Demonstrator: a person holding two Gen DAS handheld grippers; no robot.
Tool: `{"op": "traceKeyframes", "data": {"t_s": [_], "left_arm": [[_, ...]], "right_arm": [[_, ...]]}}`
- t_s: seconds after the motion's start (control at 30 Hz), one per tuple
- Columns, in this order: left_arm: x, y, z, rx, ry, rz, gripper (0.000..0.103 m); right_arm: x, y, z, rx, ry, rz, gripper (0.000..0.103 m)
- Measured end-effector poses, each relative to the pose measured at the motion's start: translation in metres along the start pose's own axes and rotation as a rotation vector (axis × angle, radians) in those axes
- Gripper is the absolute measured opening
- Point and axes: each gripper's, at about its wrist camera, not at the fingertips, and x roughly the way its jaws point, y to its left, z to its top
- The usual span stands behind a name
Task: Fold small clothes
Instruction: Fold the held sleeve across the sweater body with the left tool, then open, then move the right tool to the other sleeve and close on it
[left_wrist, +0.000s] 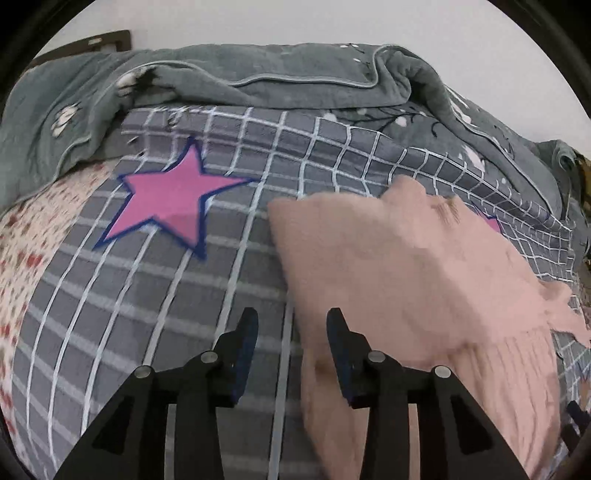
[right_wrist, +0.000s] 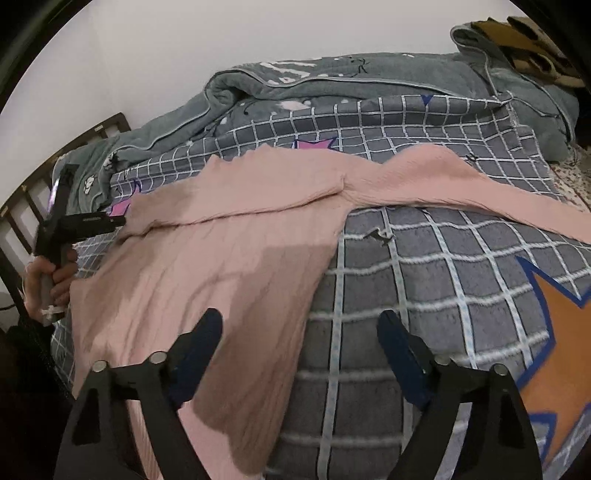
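So the pink sweater (right_wrist: 236, 236) was lying spread out on my grey checked blanket (right_wrist: 424, 280), one sleeve stretched off to the right. My left gripper (left_wrist: 291, 321) was spread apart with nothing in it, hanging right over the sweater's left edge. My right gripper (right_wrist: 299, 325) was wide open too, over its hem
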Motion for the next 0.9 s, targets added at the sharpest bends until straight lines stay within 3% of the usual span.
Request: {"op": "traceKeyframes", "data": {"t_s": [0.1, 0.2, 0.27, 0.37, 0.67, 0.9], "left_arm": [[-0.027, 0.009, -0.023, -0.031, -0.020, 0.004, 0.037], [-0.046, 0.012, -0.048, -0.043, -0.013, -0.006, 0.047], [-0.058, 0.012, -0.069, -0.046, -0.021, -0.009, 0.074], [-0.077, 0.012, -0.100, -0.045, -0.049, -0.002, 0.074], [-0.104, 0.012, -0.184, -0.040, 0.019, -0.050, 0.074], [-0.110, 0.011, -0.204, -0.053, 0.026, -0.070, 0.073]], "right_arm": [[-0.011, 0.002, -0.009, -0.015, -0.015, -0.018, 0.080], [-0.024, 0.000, -0.019, -0.001, -0.024, 0.012, 0.077], [-0.032, 0.001, -0.027, 0.014, -0.038, 0.019, 0.077], [-0.041, 0.007, -0.041, 0.015, -0.032, 0.052, 0.077], [-0.062, 0.036, -0.102, -0.141, 0.001, 0.058, 0.077], [-0.062, 0.050, -0.143, -0.233, 0.047, 0.041, 0.071]]}}
